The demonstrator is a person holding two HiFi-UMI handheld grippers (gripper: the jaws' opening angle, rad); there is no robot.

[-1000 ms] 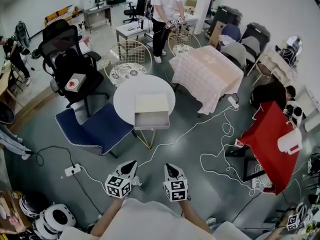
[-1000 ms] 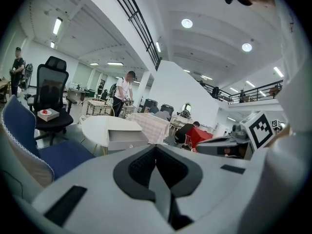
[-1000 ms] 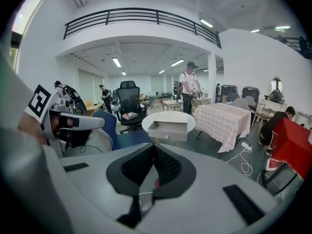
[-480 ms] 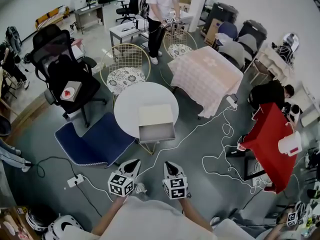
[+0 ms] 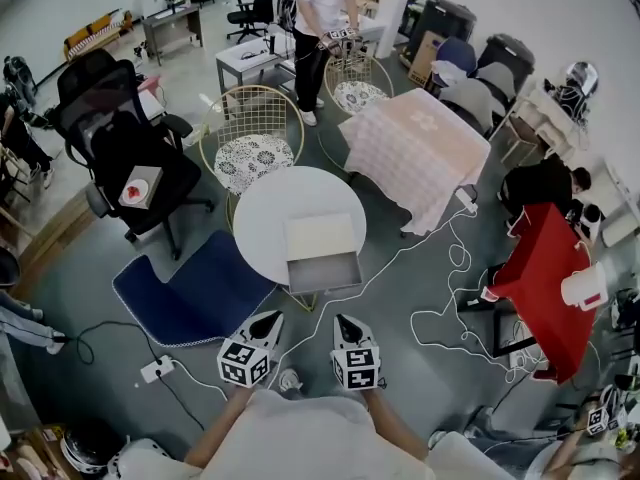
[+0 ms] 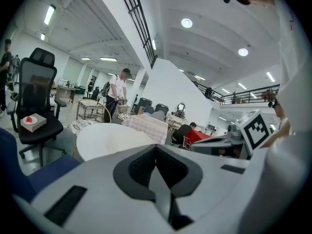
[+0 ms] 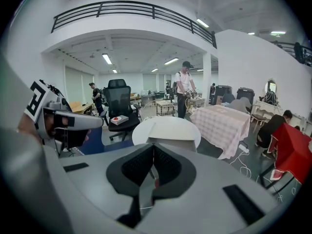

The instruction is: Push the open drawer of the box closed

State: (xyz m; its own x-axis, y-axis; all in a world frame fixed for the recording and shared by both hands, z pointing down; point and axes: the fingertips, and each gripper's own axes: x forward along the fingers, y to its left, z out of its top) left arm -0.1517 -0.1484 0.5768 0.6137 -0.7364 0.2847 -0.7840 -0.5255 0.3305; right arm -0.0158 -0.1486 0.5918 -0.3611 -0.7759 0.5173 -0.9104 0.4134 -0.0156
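On the round bench [image 5: 258,206], the drawer [image 5: 323,271] of the box [image 5: 318,235] looks light, probably stiff; push its front panel squarely. Your left claw [image 5: 267,319] and right claw [image 5: 345,321] are closed, empty.

Head camera high, steeply downward; gripper views low, forward; round table [image 5: 262,216] in all.

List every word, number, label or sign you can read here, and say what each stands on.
No text can be read in any view.
On the left cube of the left tongs: black-and-white square markers, no letters.
On the right cube of the right tongs: the same.
On the small box on the office chair: a red mark, too small to read.
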